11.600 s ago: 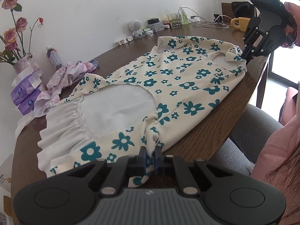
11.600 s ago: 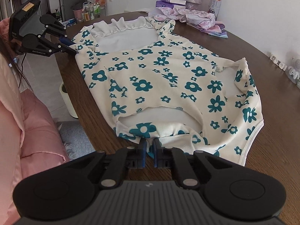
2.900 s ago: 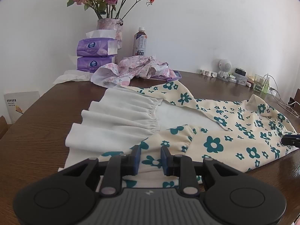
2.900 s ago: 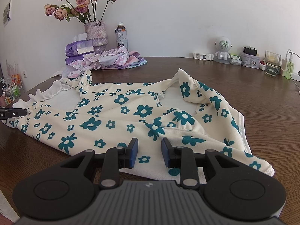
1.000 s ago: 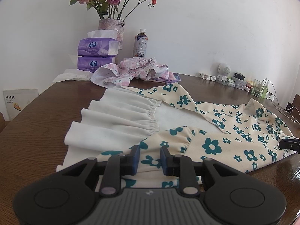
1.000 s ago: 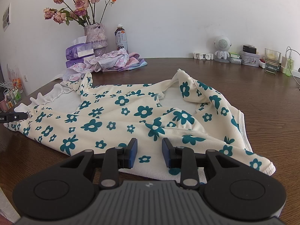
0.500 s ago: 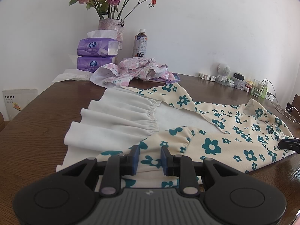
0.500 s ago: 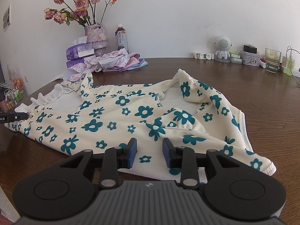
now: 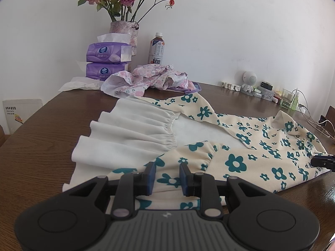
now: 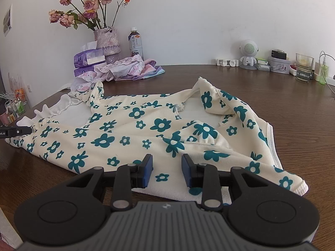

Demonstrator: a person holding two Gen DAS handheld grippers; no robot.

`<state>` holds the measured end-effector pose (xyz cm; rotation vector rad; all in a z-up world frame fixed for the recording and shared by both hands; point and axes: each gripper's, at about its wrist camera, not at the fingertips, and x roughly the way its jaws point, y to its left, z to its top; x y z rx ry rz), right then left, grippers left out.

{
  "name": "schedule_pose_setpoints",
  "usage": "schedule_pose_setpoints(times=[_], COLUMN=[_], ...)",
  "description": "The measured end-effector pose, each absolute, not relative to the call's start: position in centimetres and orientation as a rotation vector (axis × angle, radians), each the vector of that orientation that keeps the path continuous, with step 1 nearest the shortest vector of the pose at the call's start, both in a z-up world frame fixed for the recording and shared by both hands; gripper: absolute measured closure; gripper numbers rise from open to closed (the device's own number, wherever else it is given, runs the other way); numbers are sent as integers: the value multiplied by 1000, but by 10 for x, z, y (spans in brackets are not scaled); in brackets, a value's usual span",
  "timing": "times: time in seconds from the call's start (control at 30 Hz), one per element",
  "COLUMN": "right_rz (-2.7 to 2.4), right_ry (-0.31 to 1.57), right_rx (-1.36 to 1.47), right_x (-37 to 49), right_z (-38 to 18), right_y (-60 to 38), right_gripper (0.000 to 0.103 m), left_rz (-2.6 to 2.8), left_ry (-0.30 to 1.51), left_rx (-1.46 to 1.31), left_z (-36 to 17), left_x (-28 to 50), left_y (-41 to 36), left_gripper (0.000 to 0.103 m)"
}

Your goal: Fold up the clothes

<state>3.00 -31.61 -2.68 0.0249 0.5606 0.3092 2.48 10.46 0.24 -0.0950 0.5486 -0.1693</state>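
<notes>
Now the cream fleece garment with teal flowers [image 9: 247, 150] lies spread on the dark brown wooden desk [image 9: 41, 138], just ahead of both grippers; the left gripper [image 9: 166, 176] hovers at its white ruffled hem end, jaws apart with nothing pinched; the right gripper [image 10: 167, 172] hovers over the near edge at the other end, jaws likewise apart; the cloth is half folded lengthwise and rumpled.
</notes>
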Motion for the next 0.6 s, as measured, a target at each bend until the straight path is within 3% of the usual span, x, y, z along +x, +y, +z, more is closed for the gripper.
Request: schedule_pose_setpoints(times=[0.6], right_rz=[312], right_ry=[560], right_rx=[32], right_x=[30], right_z=[-27], right_y=[-317], right_gripper=[70], left_rz=[-172], left_ry=[546], left_rx=[-108], left_z=[2], left_x=[25], left_y=[106], left_gripper=[79])
